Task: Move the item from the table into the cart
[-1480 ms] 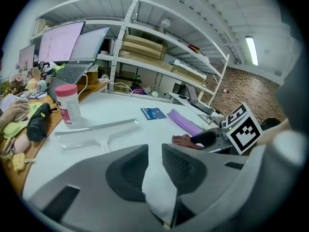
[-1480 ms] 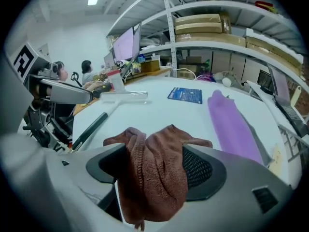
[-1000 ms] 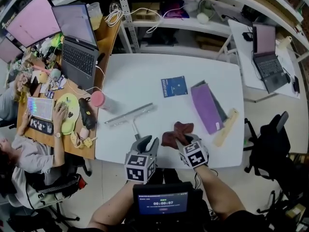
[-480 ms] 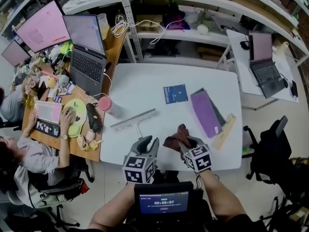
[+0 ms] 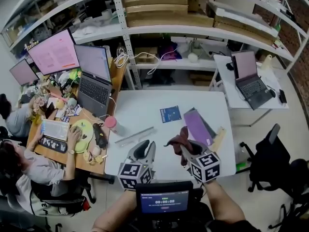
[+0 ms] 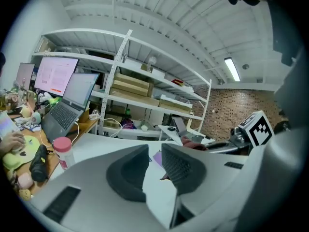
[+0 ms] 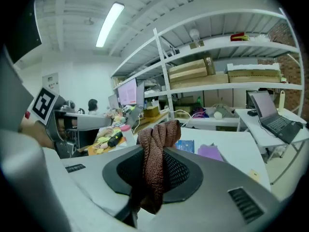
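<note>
A brown knitted cloth [image 5: 177, 140] hangs lifted above the white table [image 5: 145, 105], with my right gripper [image 5: 186, 149] shut on it. In the right gripper view the cloth [image 7: 157, 139] bunches up between the pads and droops below them; the jaws have just been closing further on it. My left gripper [image 5: 145, 150] hovers beside it at the table's near edge. Its jaws have just been closing a little but stand open, and in the left gripper view nothing is between the pads of the left gripper [image 6: 154, 166]. No cart is in view.
On the table lie a metal squeegee [image 5: 134, 136], a blue booklet [image 5: 170, 114], a purple folder [image 5: 197, 127], a wooden piece [image 5: 218, 138] and a pink-lidded bottle [image 5: 111, 123]. A cluttered desk with a laptop [image 5: 94, 81] and a seated person is on the left. Shelves stand behind, a chair [image 5: 268, 163] at right.
Both grippers have risen from the table's near edge. The brown cloth has come up off the table in the right gripper. The head view now takes in more of the shelves.
</note>
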